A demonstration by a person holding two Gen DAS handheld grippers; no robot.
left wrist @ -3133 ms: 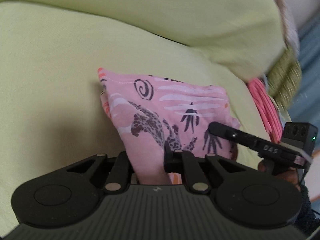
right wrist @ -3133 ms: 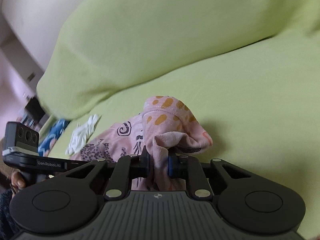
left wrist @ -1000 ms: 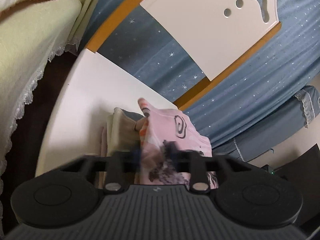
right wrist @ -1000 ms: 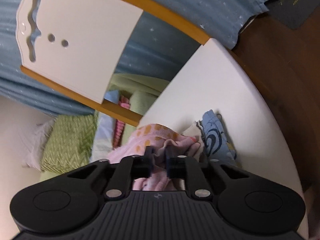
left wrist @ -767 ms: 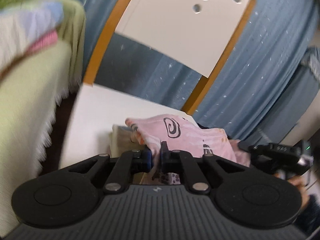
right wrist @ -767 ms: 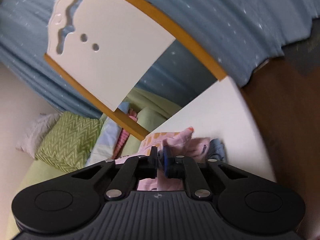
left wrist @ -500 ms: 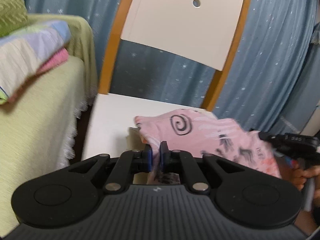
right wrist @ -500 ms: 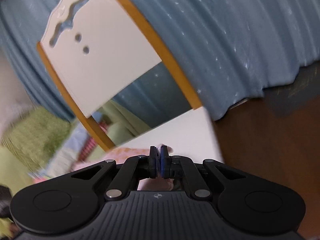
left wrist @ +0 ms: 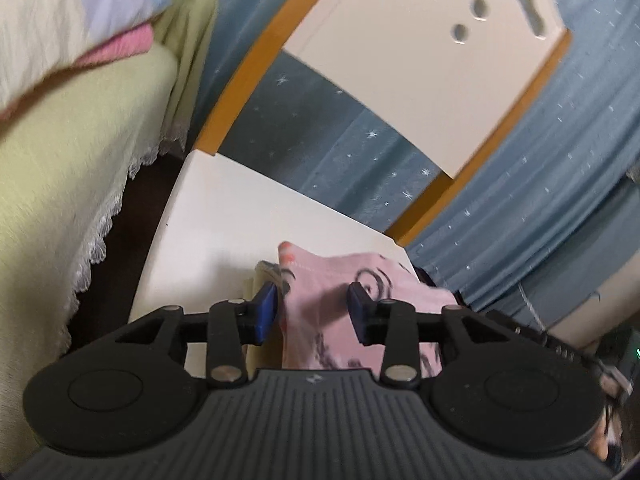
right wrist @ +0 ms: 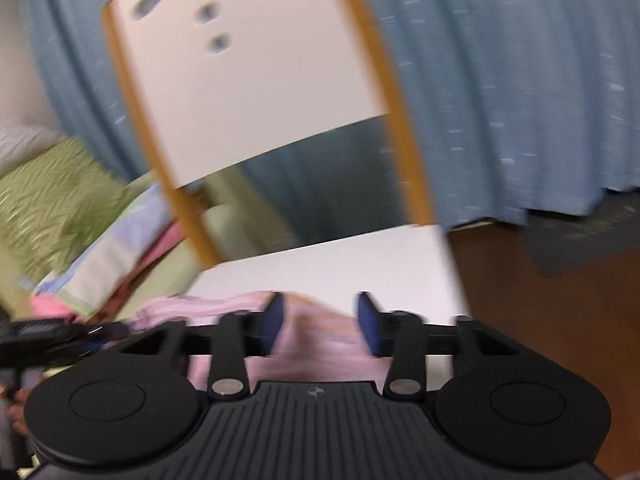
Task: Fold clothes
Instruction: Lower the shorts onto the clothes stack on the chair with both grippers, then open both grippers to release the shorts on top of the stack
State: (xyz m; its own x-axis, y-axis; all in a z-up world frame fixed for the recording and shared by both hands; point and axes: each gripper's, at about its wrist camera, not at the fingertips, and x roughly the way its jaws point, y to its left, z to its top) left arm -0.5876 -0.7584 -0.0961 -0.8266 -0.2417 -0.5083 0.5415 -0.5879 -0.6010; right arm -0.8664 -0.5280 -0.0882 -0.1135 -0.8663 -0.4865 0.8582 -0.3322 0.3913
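Observation:
The folded pink patterned garment (left wrist: pixel 328 312) lies on the white chair seat (left wrist: pixel 224 224), on top of a cream folded piece (left wrist: pixel 256 280). My left gripper (left wrist: pixel 312 312) hovers over its near edge with jaws opening; the cloth lies between the blue pads (left wrist: pixel 266 312) but they no longer press on it. In the blurred right wrist view the same pink garment (right wrist: pixel 320 340) sits between the pads of my right gripper (right wrist: pixel 320 320), whose jaws are also opening and stand apart from the fabric.
A white chair back with orange posts (left wrist: pixel 420 64) rises behind the seat, before a blue starred curtain (left wrist: pixel 540 184). A lime-covered bed with a lace edge (left wrist: pixel 52 184) and stacked bedding (left wrist: pixel 80 12) stands left. Brown floor (right wrist: pixel 552 320) lies right of the chair.
Both grippers carried the pink garment from the bed to the chair seat. Over the last half second both sets of jaws have spread and let go of the cloth.

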